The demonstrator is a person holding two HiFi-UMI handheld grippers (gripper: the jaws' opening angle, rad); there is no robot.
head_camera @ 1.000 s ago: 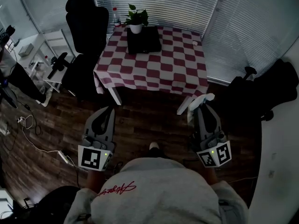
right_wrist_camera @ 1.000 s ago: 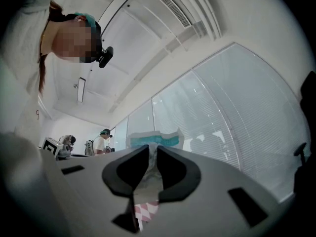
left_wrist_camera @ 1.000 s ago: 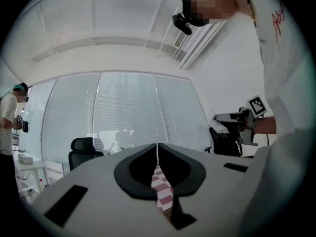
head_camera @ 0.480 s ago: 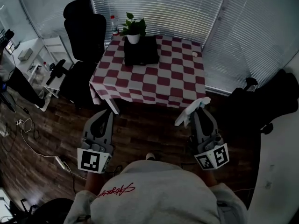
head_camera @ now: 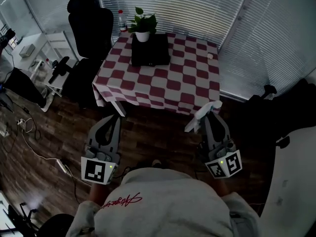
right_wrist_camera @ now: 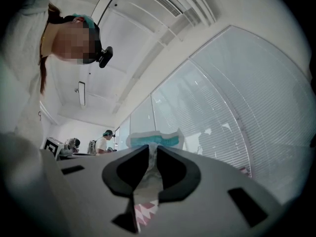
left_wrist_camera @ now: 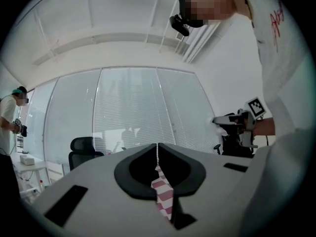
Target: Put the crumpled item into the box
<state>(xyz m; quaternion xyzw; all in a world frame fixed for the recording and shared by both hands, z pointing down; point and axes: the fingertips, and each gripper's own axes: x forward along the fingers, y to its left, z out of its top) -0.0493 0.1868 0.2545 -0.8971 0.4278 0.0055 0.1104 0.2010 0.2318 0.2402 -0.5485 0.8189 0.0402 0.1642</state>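
Over the dark wooden plank floor (head_camera: 148,132), short of the square desk under a red-and-white checked cloth (head_camera: 163,85): both tongs point toward the desk.

Left tongs (head_camera: 114,119): jaws closed together, nothing between them. Left gripper view shows only a sliver of checked cloth through the seam.

Right tongs (head_camera: 209,115): jaws clamped on the crumpled white-and-teal paper item (head_camera: 201,116), which sticks out past the tips. Right gripper view shows it pinched in the gap, teal edge uppermost.

Item well apart from the black rectangular box (head_camera: 150,51), which sits at the desk's far side, left of centre. Green potted plant in a white pot (head_camera: 143,28) at the box's far edge. Black office chair (head_camera: 91,21) stands left of the desk.
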